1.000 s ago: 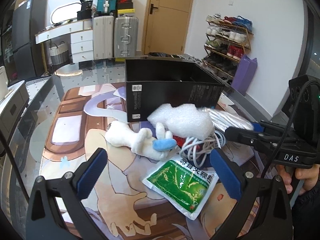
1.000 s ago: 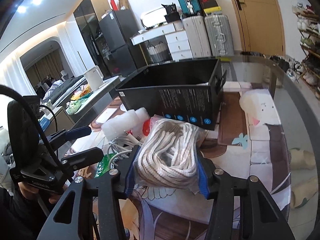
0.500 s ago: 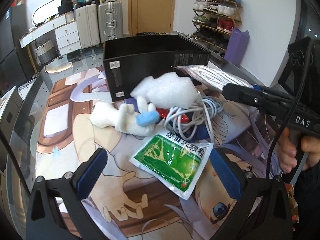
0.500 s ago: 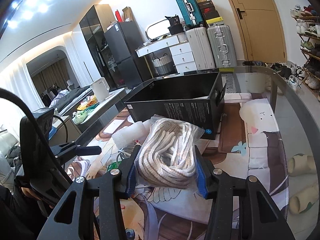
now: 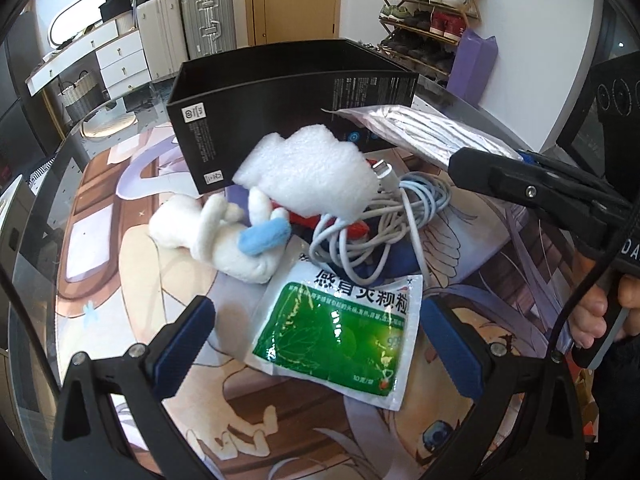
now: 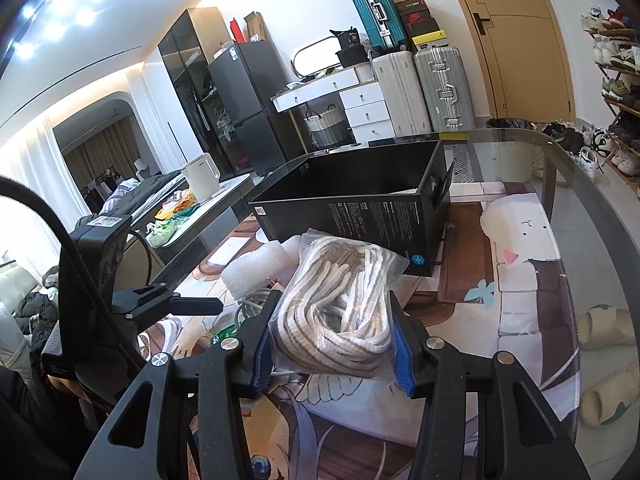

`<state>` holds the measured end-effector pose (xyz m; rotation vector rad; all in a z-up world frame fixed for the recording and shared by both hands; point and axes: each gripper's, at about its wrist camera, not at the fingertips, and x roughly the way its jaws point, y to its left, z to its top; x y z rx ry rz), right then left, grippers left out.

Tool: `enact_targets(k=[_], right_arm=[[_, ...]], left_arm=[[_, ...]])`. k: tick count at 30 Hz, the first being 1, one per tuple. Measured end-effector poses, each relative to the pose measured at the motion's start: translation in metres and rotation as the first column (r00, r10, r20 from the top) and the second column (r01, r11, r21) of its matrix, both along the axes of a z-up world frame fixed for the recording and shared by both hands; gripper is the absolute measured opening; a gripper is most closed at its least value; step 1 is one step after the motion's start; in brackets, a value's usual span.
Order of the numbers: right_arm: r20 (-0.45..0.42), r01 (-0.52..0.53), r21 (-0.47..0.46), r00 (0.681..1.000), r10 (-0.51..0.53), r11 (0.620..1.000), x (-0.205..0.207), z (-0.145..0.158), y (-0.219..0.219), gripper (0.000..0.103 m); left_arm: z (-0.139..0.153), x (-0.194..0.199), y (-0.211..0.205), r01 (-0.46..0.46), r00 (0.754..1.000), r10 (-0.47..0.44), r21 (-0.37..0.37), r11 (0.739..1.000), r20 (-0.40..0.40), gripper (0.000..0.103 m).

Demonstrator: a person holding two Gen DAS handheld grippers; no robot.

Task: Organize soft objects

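While the right tool [image 6: 332, 340] pinches a crinkly bag of striped rope [image 6: 340, 300], the left tool [image 5: 316, 344] gapes empty — over a glossy green sachet [image 5: 340, 332].

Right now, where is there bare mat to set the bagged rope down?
Bare mat lies right of the black box and the bagged rope. Crowded: foam, cable, plush toy and green sachet cluster before the box.

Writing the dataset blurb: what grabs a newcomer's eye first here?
The right gripper clamps a clear bag of striped rope just short of the open black box. In the left wrist view, the open left gripper flanks a green sachet; white foam, a plush toy and a cable are piled against the box.
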<state>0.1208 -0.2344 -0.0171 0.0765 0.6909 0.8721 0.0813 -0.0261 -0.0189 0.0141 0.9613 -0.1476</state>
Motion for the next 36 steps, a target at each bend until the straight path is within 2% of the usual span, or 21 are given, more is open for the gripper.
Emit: enact_targets(k=[4,9,13,18,36], right_arm=[[-0.001,-0.001,0.001,1.000,0.001,1.000,0.000,0.000,0.001,0.048],[-0.005,-0.003,0.001,1.000,0.003,1.000,0.001,0.000,0.001,0.048],[-0.003,-0.004,0.002,1.000,0.004,1.000,0.000,0.000,0.001,0.048],[-0.003,-0.005,0.003,1.000,0.005,1.000,0.000,0.000,0.000,0.048],[-0.001,-0.004,0.013,1.000,0.004,1.000,0.002,0.002,0.000,0.048]], left_arm=[[0.000,0.000,-0.003,0.021,1.000,-0.021,-0.002,1.000,-0.007,0.096],[0.003,-0.004,-0.013,0.052,0.998,-0.053,0.014,0.999,0.025,0.072],[0.006,-0.009,-0.016,0.071,0.997,-0.071,0.000,0.997,0.039,0.059],[0.010,-0.015,-0.007,0.056,0.997,-0.053,-0.045,0.997,0.056,0.044],[0.015,-0.040,-0.011,0.063,0.995,-0.058,-0.062,0.996,0.081,0.041]])
